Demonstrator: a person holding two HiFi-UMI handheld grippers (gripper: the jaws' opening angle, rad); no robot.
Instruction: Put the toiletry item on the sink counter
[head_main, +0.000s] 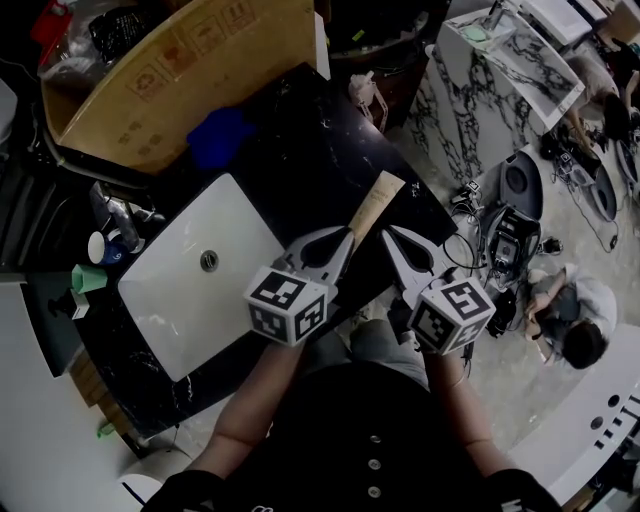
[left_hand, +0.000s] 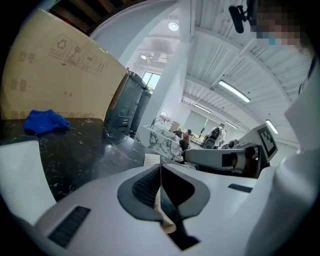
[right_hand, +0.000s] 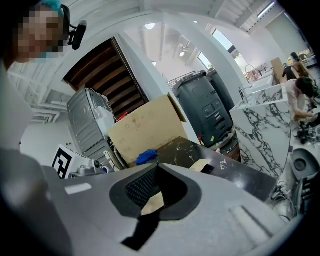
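**Tan tube pinched over the tabletop beside the sink**

The left gripper (head_main: 350, 236) is pinching the flat end of the tan tube (head_main: 376, 205), which slants away over the black marble tabletop (head_main: 310, 160), just right of the white sink basin (head_main: 190, 320). The right gripper (head_main: 386, 232) is pressed together on nothing, close beside the tube. The basin shows only its drain (head_main: 209, 261). A cardboard box (head_main: 190, 70) stands at the far edge, its contents hidden, with a blue cloth (head_main: 218, 136) lying against it.

The cardboard box (left_hand: 60, 75) shows handling symbols and, seemingly, faint Chinese print.
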